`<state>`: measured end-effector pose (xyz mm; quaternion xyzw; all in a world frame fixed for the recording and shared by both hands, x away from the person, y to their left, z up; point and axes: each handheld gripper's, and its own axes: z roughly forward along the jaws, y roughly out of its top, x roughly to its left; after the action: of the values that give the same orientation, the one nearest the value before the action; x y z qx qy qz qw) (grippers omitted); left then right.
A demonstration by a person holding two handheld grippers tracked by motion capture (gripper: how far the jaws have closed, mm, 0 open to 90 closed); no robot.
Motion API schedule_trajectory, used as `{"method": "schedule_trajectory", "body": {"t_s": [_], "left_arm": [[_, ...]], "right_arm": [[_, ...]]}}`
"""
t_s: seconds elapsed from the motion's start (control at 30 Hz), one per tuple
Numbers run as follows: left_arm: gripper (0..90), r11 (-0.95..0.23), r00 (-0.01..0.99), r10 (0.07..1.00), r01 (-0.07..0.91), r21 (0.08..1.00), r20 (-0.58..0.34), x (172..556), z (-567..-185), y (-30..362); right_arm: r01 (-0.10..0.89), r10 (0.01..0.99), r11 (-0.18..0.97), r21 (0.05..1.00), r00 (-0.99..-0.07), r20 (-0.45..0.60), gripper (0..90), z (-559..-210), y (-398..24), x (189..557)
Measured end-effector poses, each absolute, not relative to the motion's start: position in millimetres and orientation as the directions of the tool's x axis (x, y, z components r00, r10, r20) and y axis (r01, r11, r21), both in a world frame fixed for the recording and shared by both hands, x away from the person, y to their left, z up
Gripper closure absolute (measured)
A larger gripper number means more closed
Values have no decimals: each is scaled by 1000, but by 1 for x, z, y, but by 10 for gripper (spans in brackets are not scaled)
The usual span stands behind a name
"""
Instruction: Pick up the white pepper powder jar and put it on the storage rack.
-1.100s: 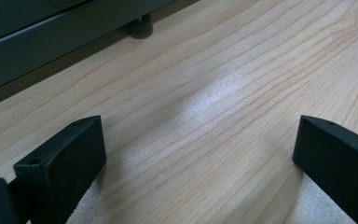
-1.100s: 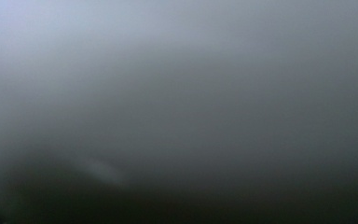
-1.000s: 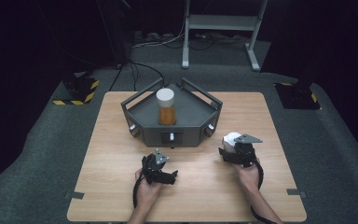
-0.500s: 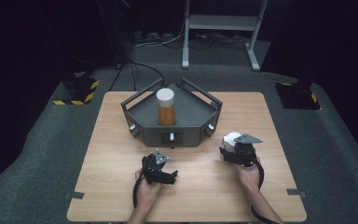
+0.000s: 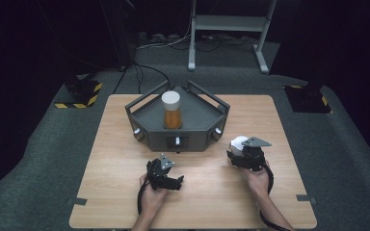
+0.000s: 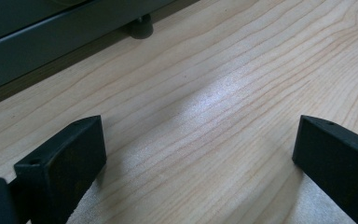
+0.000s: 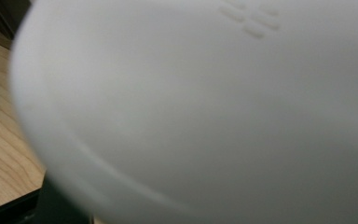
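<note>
The left hand-held gripper rests spread and empty on the table — the right hand-held gripper grips a white lid; the jar in the tray looks untouched.

The room around my tabletop is dark. Light shines down on the wood. My right view is blurry white.

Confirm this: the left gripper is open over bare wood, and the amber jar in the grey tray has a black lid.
Wrong on the lid: the high view shows the jar in the tray has a white lid. The left gripper is open over bare wood.
</note>
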<state>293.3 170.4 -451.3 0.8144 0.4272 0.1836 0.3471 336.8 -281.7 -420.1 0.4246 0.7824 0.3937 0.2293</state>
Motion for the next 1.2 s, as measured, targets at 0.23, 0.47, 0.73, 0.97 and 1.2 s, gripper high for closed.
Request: {"method": "schedule_trajectory", "body": {"t_s": [0.23,0.47,0.73,0.97,1.2], "left_arm": [[26,-394,568,823,568,722,3,293,-451,170],[26,-395,568,823,568,722,3,293,-451,170],[26,-395,568,823,569,722,3,293,-451,170],[26,-395,568,823,568,722,3,293,-451,170],[26,-395,568,823,569,722,3,293,-451,170]], "right_arm": [[466,831,342,816,-555,-32,307,-410,-282,336],[451,810,366,814,-585,-39,307,-398,-282,338],[441,786,367,819,-617,-21,307,-384,-283,343],[419,759,382,824,-650,-21,307,-369,-282,347],[406,735,392,826,-678,-15,307,-352,-278,355]]}}
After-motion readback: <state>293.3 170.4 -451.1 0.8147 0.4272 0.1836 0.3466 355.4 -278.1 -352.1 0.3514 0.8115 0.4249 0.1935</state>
